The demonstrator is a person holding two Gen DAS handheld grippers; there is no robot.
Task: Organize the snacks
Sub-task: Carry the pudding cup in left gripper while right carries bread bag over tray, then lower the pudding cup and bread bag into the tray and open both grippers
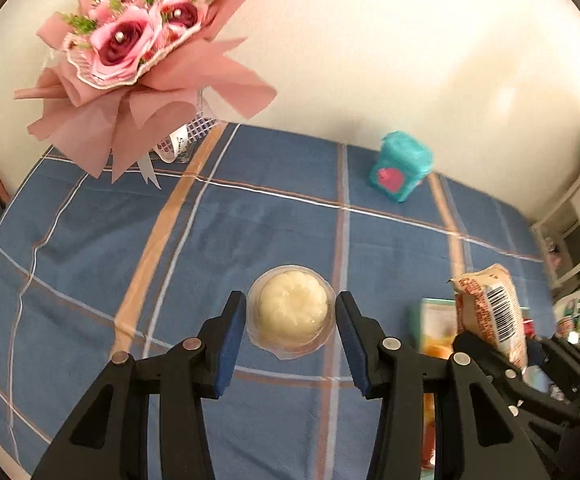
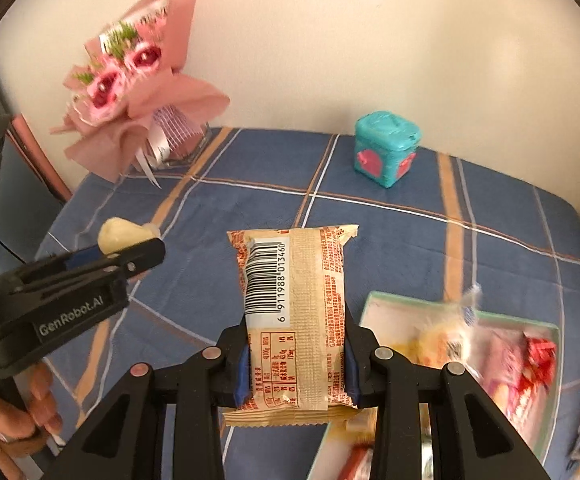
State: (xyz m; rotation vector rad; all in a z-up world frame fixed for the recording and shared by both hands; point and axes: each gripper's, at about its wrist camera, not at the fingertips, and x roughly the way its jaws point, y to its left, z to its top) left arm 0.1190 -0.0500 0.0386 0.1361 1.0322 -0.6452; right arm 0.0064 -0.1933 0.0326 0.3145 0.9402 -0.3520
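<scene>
Bouquet: pink wrapped flowers (image 1: 129, 52) stand at the far left corner of the blue plaid surface (image 1: 89, 232), well clear of both claws; little risk there.
Left claw: the left claw (image 1: 291, 316) is clenched on a clear cup of pale pudding (image 1: 292, 310), blue pads pressed on its two sides, the cup apparently held above the cloth.
Left risk: judged from the round, smooth plastic wall, the cup could roll or squirt out of the pads if the claw tilts or squeezes harder; a soft lid might buckle.
Teal box: a small teal box (image 2: 388, 148) sits at the far edge, apart from everything.
Right claw: the right claw (image 2: 296, 364) grips a tan snack packet (image 2: 294, 312) low on its sides, most of the packet standing free above the pads.
Right risk: the packet looks top-heavy and crushable; it could fold over or slip.
Tray: a green-rimmed tray (image 2: 410, 302) with other snacks lies at the right; a careless drop may miss it or knock those out.
</scene>
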